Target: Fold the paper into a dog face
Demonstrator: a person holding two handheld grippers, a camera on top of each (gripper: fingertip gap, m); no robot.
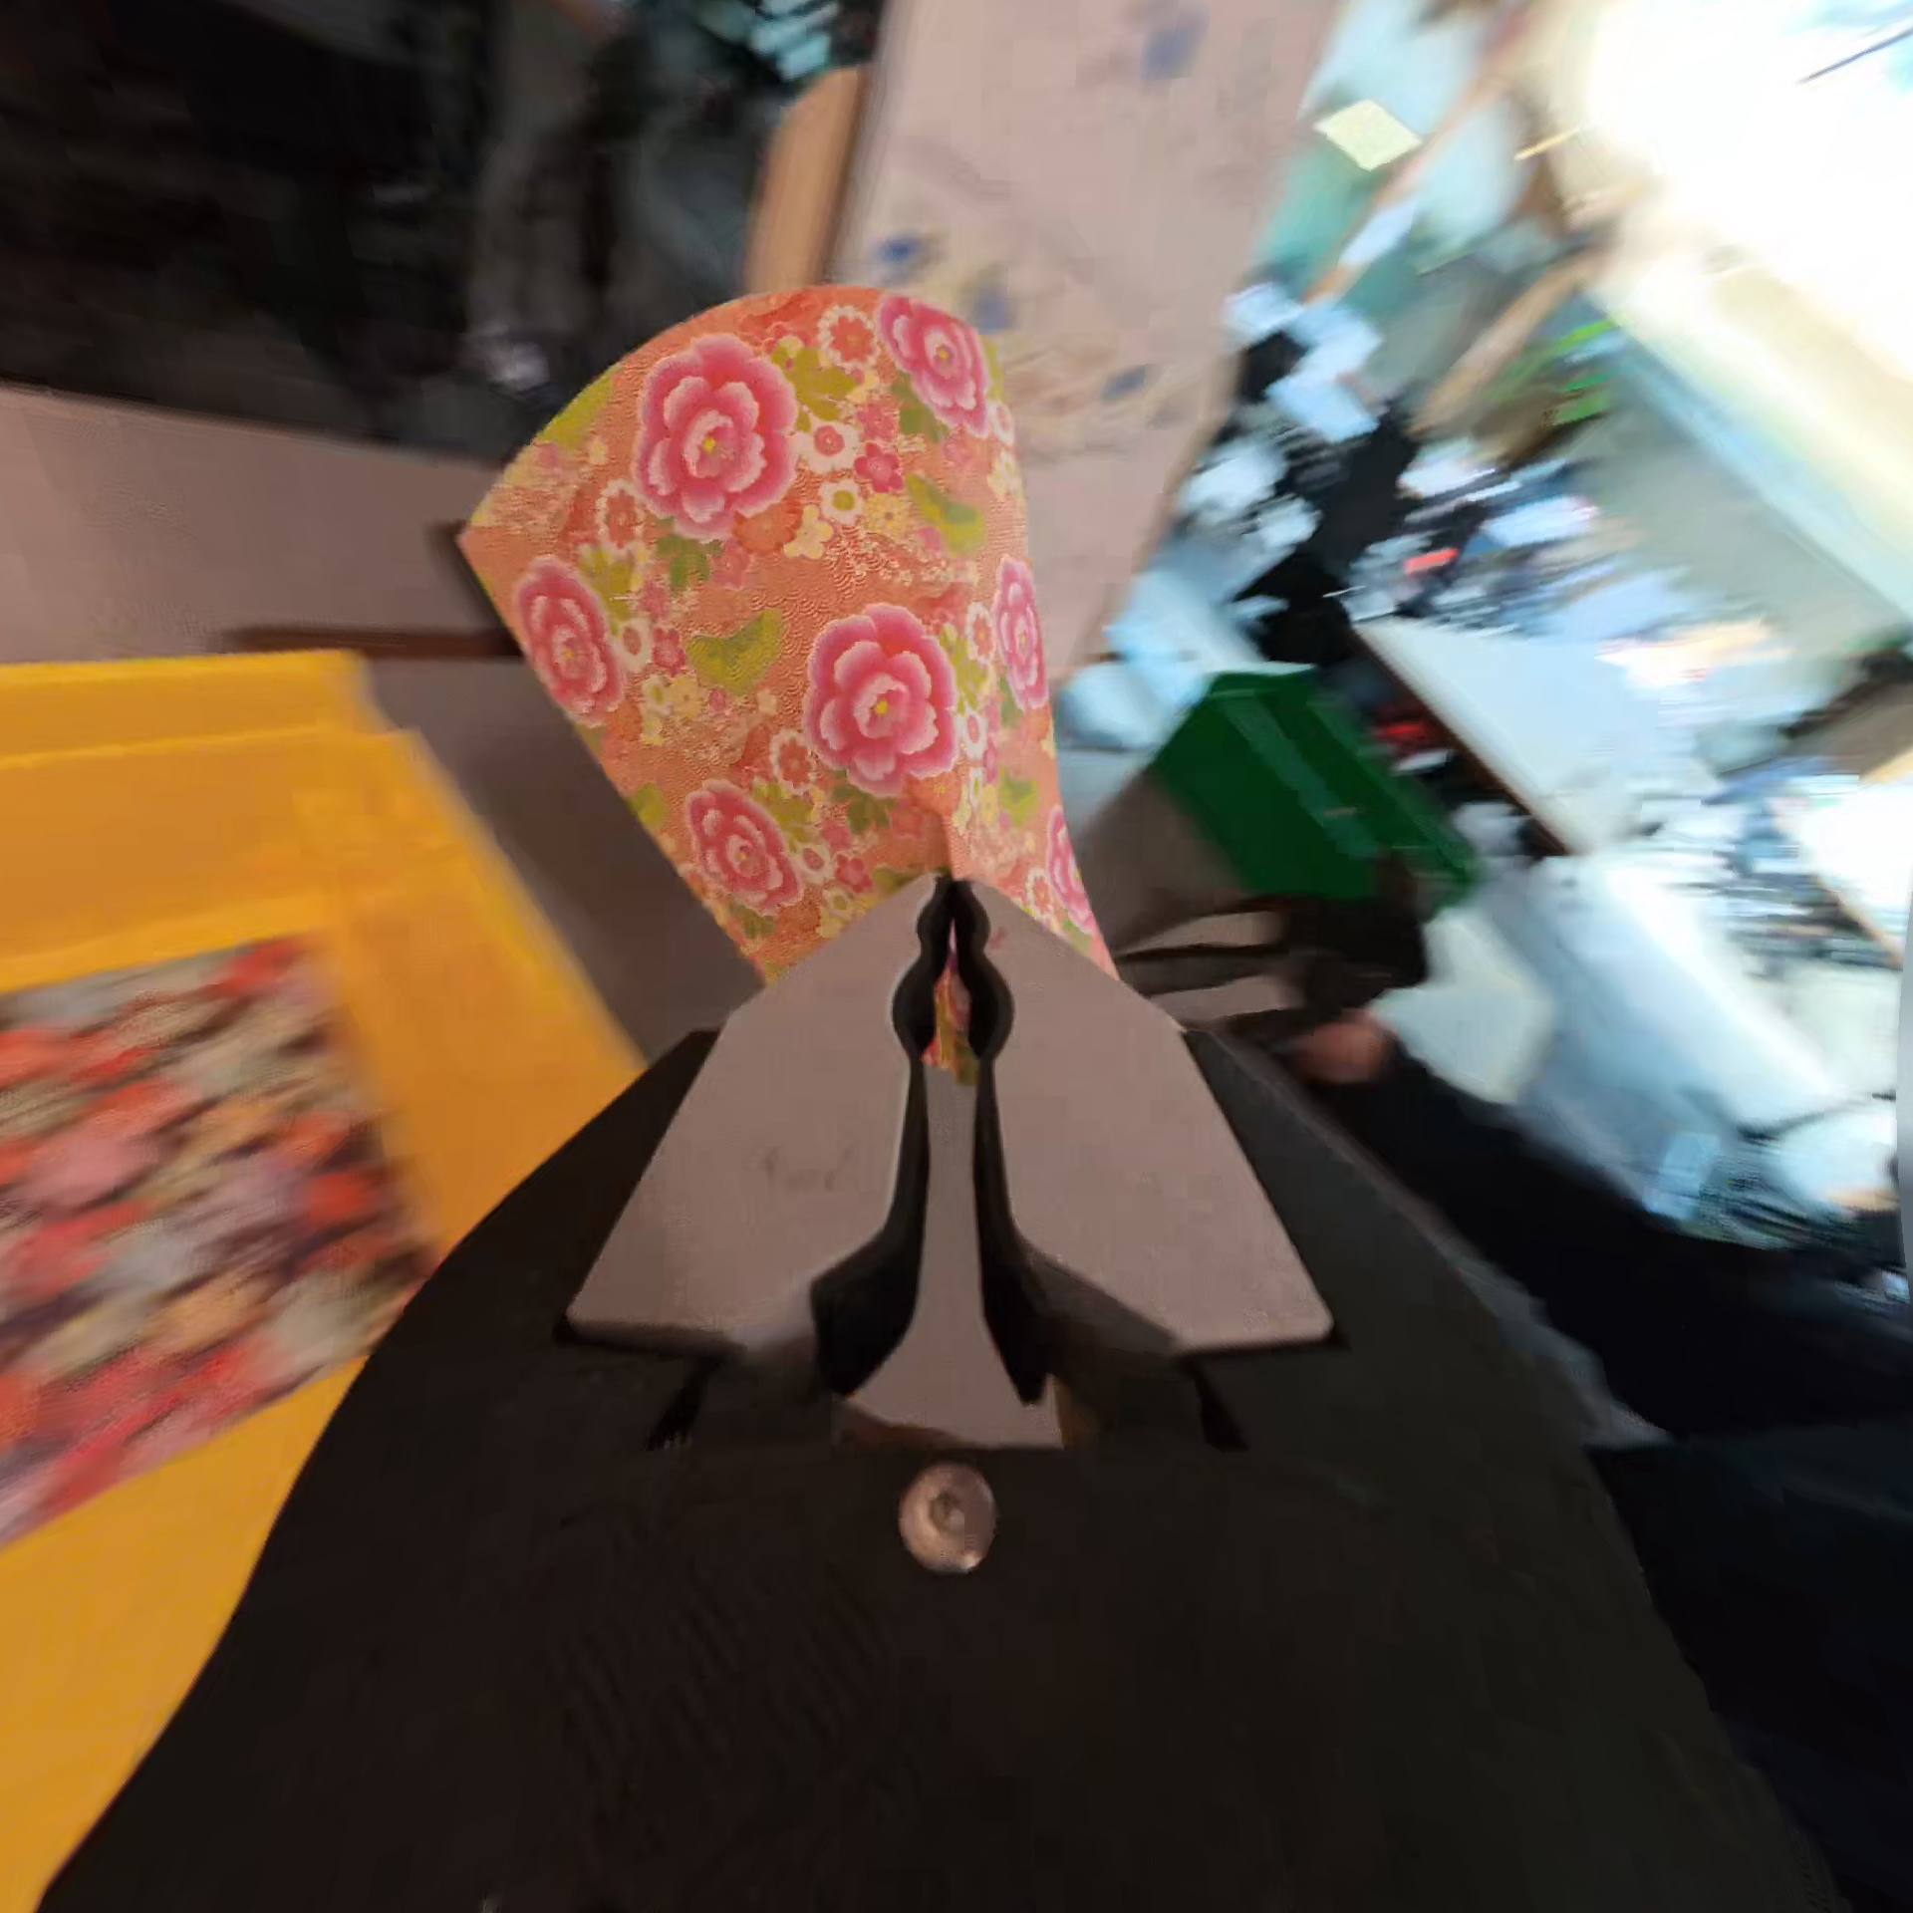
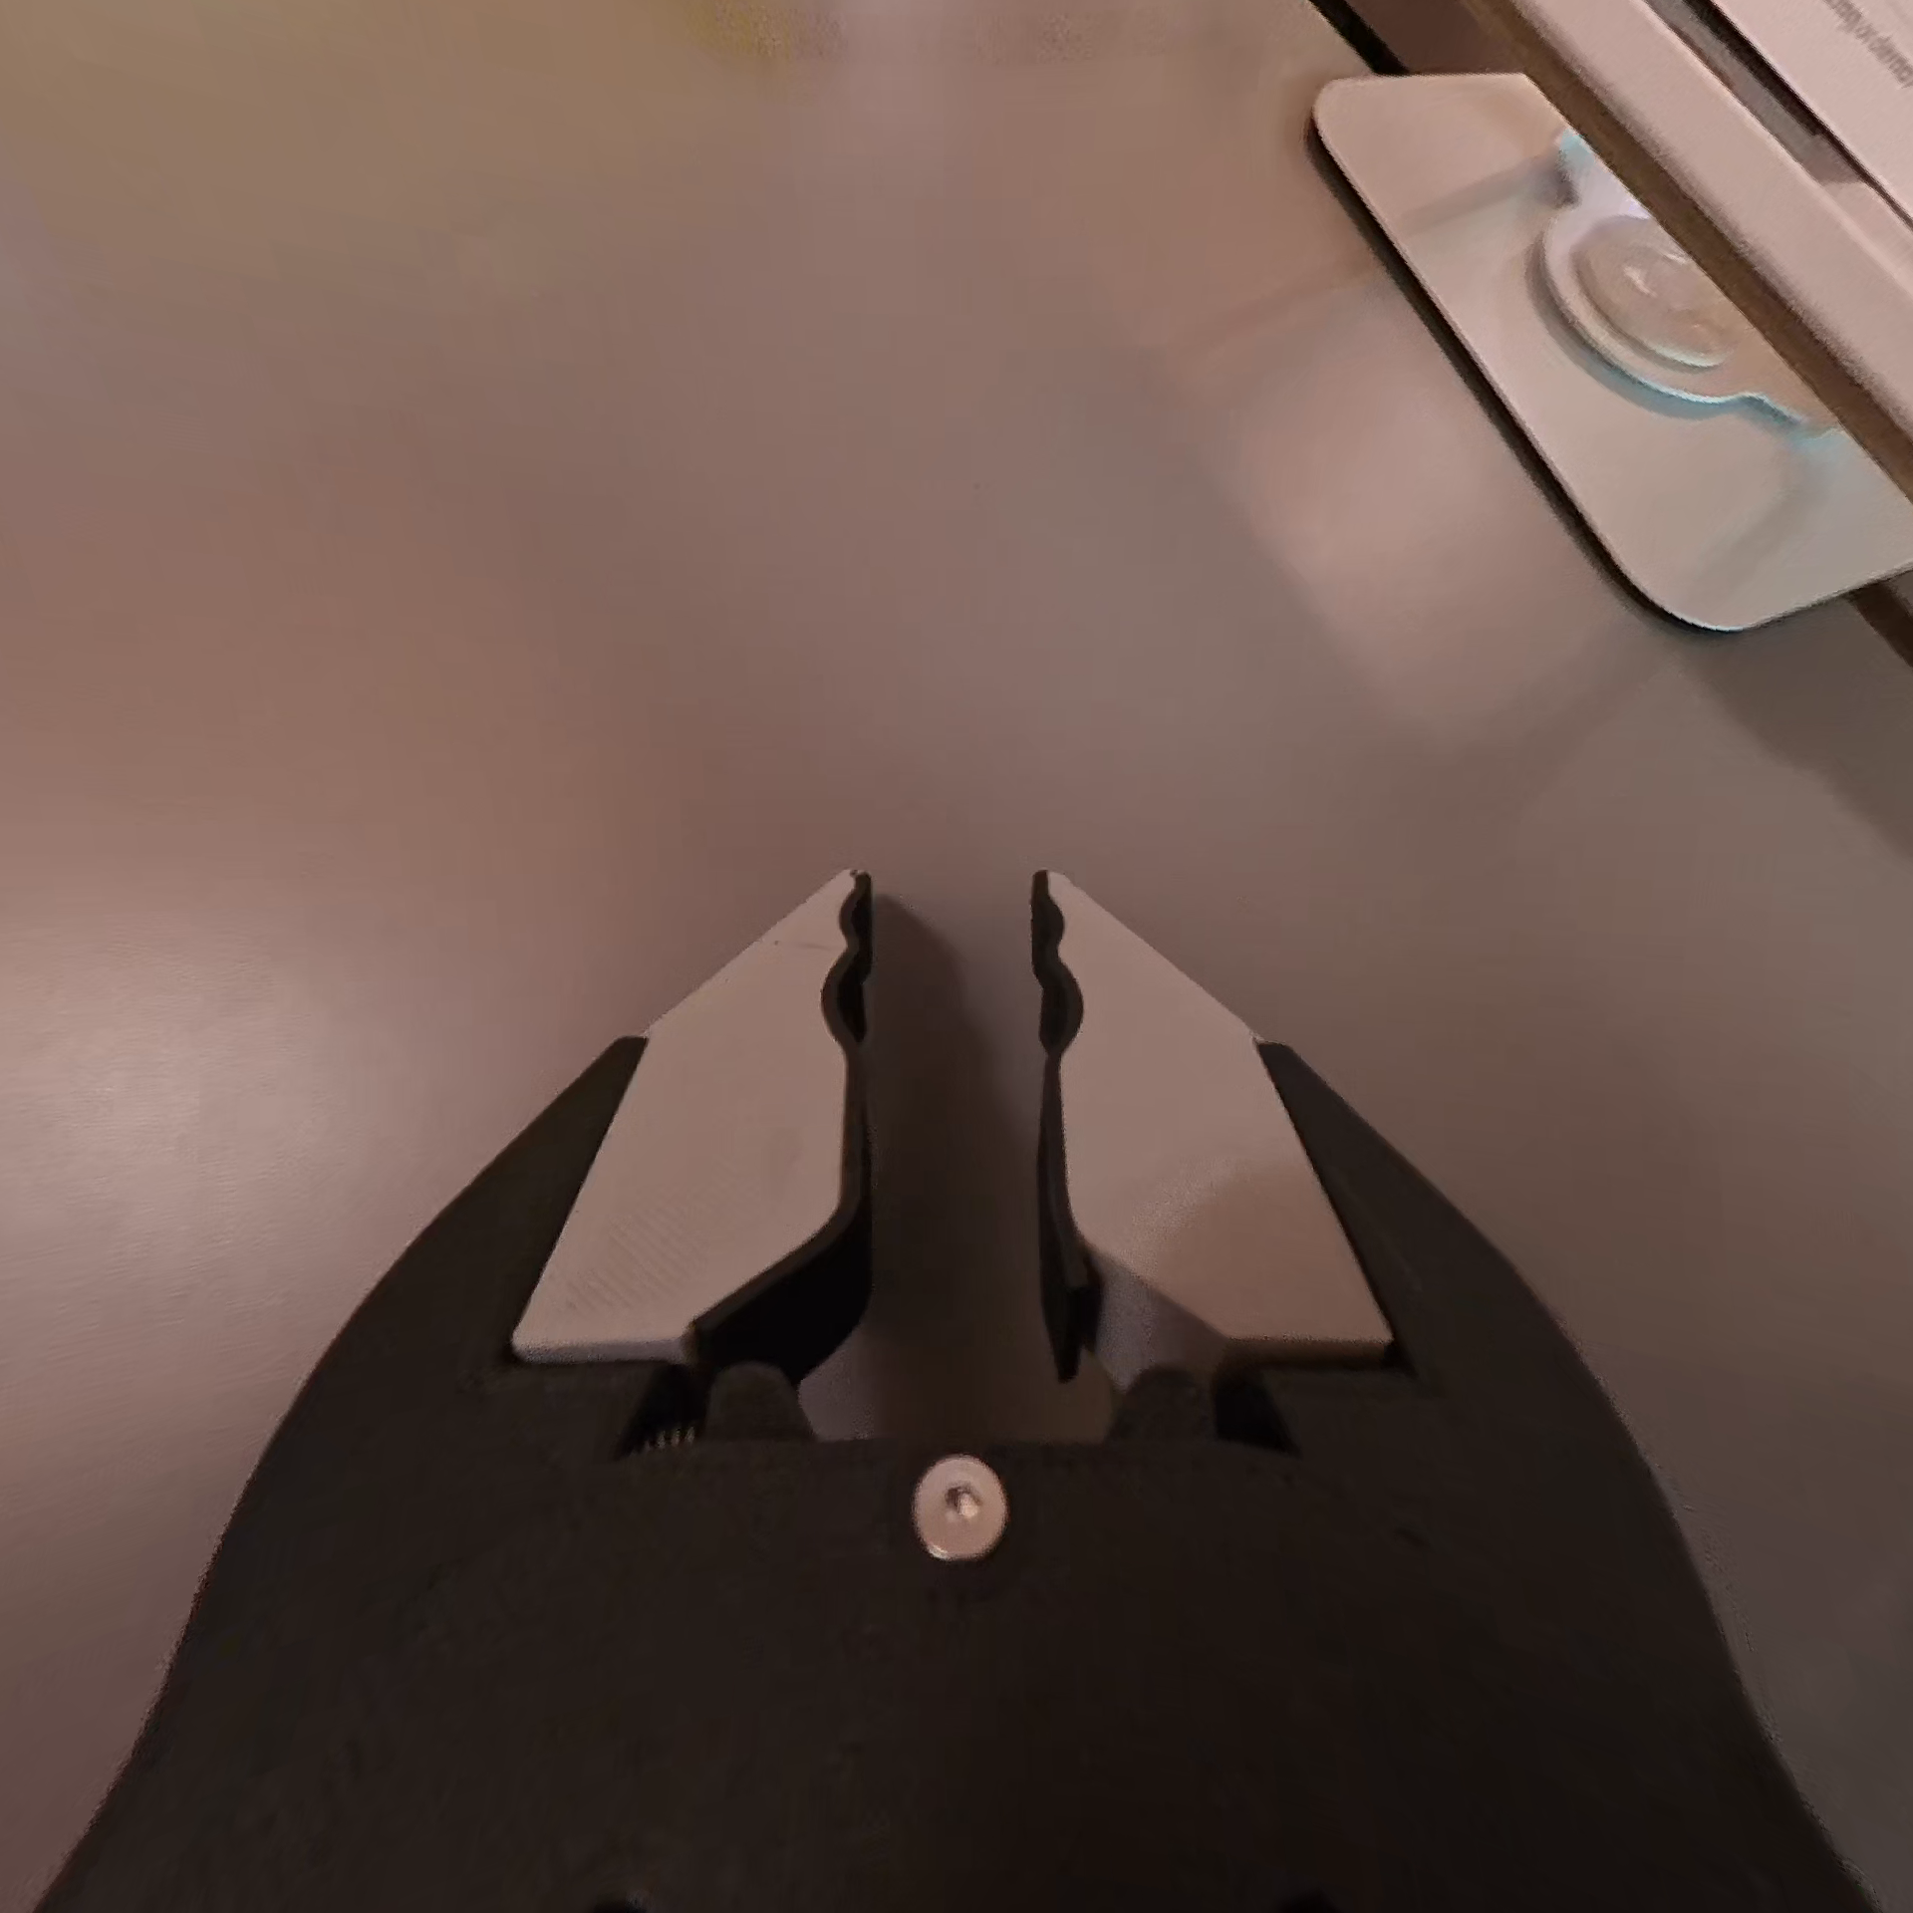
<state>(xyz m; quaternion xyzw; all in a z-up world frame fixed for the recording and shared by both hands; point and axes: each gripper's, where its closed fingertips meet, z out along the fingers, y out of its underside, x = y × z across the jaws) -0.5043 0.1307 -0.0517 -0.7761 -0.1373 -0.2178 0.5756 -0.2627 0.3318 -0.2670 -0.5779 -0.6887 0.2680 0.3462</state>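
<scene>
Left claw [image 1: 952,890] clenched on a corner of the floral origami paper [image 1: 787,580], held aloft, unfolded. Right claw [image 2: 952,880] released, empty above the bench [image 2: 621,466]. Every fold remains, by my judgement.

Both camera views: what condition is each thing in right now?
left hand-held gripper: shut on the floral paper.
floral paper: lifted, curved, pinched at its lower edge.
right hand-held gripper: open, empty, over bare table.
yellow bin: holds blurred patterned sheets.
</scene>
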